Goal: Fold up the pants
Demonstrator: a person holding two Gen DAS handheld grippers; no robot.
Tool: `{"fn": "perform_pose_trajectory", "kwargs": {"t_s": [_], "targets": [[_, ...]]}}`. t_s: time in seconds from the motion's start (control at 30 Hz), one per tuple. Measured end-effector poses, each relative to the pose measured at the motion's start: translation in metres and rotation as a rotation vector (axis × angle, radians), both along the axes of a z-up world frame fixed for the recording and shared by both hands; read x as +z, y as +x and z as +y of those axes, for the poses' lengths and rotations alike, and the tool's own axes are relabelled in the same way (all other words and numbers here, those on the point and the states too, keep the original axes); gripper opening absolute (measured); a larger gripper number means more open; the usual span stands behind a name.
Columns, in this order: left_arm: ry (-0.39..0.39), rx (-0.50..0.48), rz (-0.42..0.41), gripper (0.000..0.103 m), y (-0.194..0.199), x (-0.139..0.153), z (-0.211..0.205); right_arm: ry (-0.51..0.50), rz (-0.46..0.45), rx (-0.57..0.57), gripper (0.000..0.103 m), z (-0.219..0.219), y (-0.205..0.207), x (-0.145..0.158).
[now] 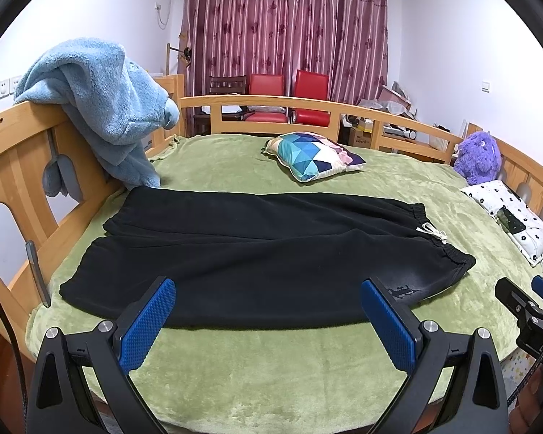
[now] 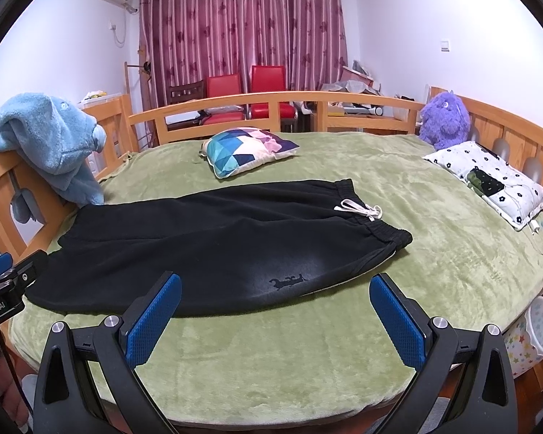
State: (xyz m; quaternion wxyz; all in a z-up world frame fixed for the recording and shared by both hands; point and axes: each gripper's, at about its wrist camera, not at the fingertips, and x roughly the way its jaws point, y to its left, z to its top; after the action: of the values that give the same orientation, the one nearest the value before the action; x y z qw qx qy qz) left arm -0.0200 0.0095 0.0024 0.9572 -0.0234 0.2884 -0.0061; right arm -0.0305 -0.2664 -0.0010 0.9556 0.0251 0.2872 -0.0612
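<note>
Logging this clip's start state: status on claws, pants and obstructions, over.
Left claw and right claw open, empty, short of the near edge. Black pants flat, unfolded, on the green blanket. Patterned cushion beyond, clear of pants.

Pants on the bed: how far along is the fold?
Done: the black pants lie spread flat on the green blanket, legs side by side, waistband to the right. In hand: nothing; the left gripper and right gripper are open, short of the near edge. Left: every fold.
</note>
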Motion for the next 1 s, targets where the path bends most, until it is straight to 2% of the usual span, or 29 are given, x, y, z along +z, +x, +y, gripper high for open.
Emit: {"fn": "perform_pose_trajectory", "kwargs": {"t_s": [0.4,0.57,0.87,1.0], "targets": [[-0.005,-0.002,0.006,0.103,0.005,-0.005,-0.003,0.002,0.001,0.02,0.102,0.002,0.003,-0.005],[0.006,0.0,0.017,0.103,0.021,-0.016,0.001,-0.001,0.0,0.046,0.102,0.002,0.012,-0.014],[-0.038,0.017,0.102,0.102,0.054,-0.054,0.033,0.032,-0.042,0.019,0.102,-0.015,0.029,-0.039],[-0.024,0.054,0.147,0.102,0.065,-0.08,0.053,0.002,0.005,-0.005,0.098,-0.028,0.051,-0.057]]}}
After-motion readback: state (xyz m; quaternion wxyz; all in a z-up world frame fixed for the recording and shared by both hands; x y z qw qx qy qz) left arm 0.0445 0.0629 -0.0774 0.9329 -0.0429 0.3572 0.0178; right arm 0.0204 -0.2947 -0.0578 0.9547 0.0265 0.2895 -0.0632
